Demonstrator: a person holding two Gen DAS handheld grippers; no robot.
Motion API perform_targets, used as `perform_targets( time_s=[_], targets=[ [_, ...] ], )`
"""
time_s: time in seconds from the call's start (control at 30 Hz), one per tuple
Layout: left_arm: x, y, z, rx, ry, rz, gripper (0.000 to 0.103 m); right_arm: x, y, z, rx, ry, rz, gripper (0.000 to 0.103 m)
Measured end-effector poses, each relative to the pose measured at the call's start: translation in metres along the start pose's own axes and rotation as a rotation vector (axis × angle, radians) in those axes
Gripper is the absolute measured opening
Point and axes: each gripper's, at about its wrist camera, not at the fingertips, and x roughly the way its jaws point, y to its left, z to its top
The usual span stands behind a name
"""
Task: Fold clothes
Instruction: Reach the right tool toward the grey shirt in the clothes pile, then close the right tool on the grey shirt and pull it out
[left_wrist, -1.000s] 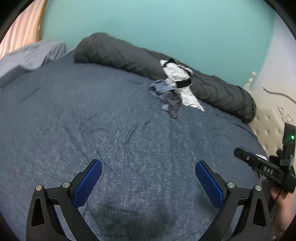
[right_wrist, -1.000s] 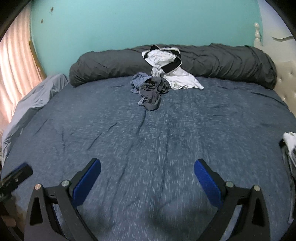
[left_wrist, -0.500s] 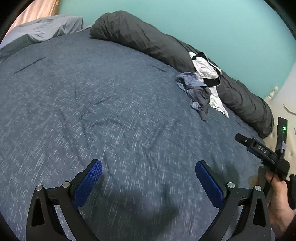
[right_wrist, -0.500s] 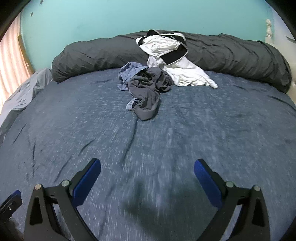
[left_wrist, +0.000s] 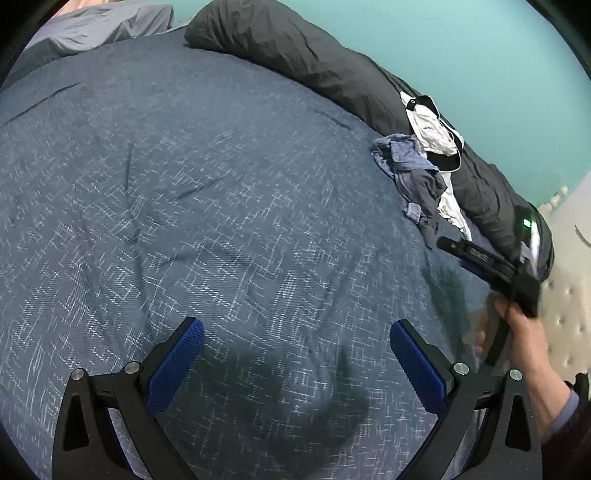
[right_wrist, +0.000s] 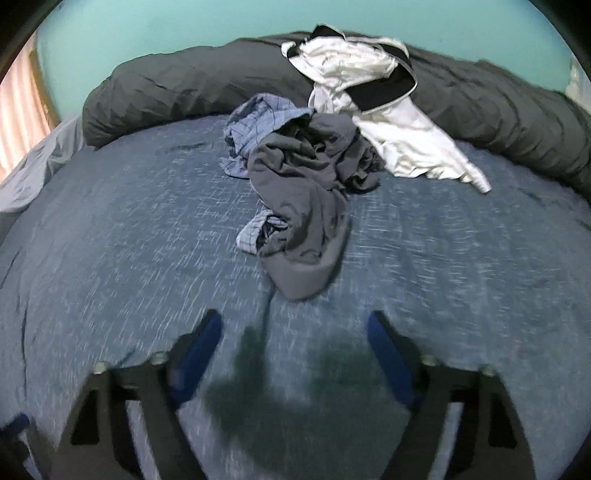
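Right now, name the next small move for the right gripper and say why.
Probably ease the right gripper forward to the grey garment. Its jaws are open and empty, and that garment's hem is the nearest cloth, lying over the checked blue one on the bedspread.

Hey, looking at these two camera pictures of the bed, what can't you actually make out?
- Right tool: smeared by motion blur in the right wrist view.
- Blue checked garment: partly buried under the grey garment, so its type is unclear.
- White garment: small print unreadable in the left wrist view.
- Person's hand: blurred, sleeve cut off by the frame edge.
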Motion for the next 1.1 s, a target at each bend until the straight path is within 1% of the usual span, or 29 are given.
perform_targets(
  time_s=[0.03,0.07,0.1,0.17,0.23,0.3,0.33,0.37,0.4,0.5,0.57,0.63,0.73,0.8,0.93,1.1],
  targets=[
    [0.000,0.002,0.000,0.000,-0.001,0.000,0.103,0.006,0.001,0.003,-0.003,0.003,0.007,0.071],
    [-0.001,0.004,-0.001,0.001,-0.004,-0.004,0.103,0.012,0.002,0.005,-0.005,0.007,0.014,0.068],
    [-0.002,0.006,-0.001,0.004,-0.008,-0.007,0.103,0.019,0.003,0.008,-0.008,0.010,0.021,0.061],
    [-0.004,0.008,-0.002,0.013,-0.014,-0.005,0.103,0.027,0.005,0.013,-0.010,0.003,0.029,0.052],
    [-0.006,0.009,-0.002,0.018,-0.018,-0.004,0.103,0.033,0.004,0.017,-0.013,-0.002,0.020,0.049],
    [-0.009,0.009,-0.004,0.020,-0.019,-0.004,0.103,0.039,0.001,0.020,-0.011,0.014,-0.001,0.022],
    [-0.011,0.008,-0.004,0.021,-0.020,-0.005,0.103,0.039,0.000,0.021,-0.010,0.011,-0.007,0.016],
    [-0.012,0.008,-0.005,0.022,-0.020,-0.005,0.103,0.037,-0.001,0.022,-0.012,-0.003,-0.001,0.007],
    [-0.013,0.008,-0.006,0.023,-0.021,-0.006,0.103,0.034,-0.001,0.022,-0.018,-0.013,0.003,0.004],
    [-0.018,0.007,-0.007,0.026,-0.023,-0.007,0.103,0.023,-0.002,0.019,-0.034,-0.028,0.018,0.003],
    [-0.022,0.006,-0.010,0.024,-0.020,-0.010,0.103,0.011,-0.004,0.015,-0.030,-0.046,0.030,0.003],
    [-0.031,0.004,-0.015,0.023,-0.018,-0.010,0.103,-0.007,-0.008,0.009,-0.016,-0.068,0.060,0.003],
    [-0.048,0.000,-0.025,0.028,-0.029,0.004,0.103,-0.044,-0.008,-0.005,0.011,-0.105,0.122,0.003],
    [-0.060,0.001,-0.035,0.024,-0.021,0.006,0.103,-0.073,-0.005,-0.019,0.019,-0.122,0.155,0.003],
    [-0.087,0.004,-0.059,0.001,0.005,0.008,0.103,-0.127,0.001,-0.049,0.023,-0.141,0.201,0.002],
    [-0.125,0.004,-0.086,0.003,-0.014,0.012,0.103,-0.200,0.006,-0.094,0.026,-0.171,0.255,0.002]
  ],
)
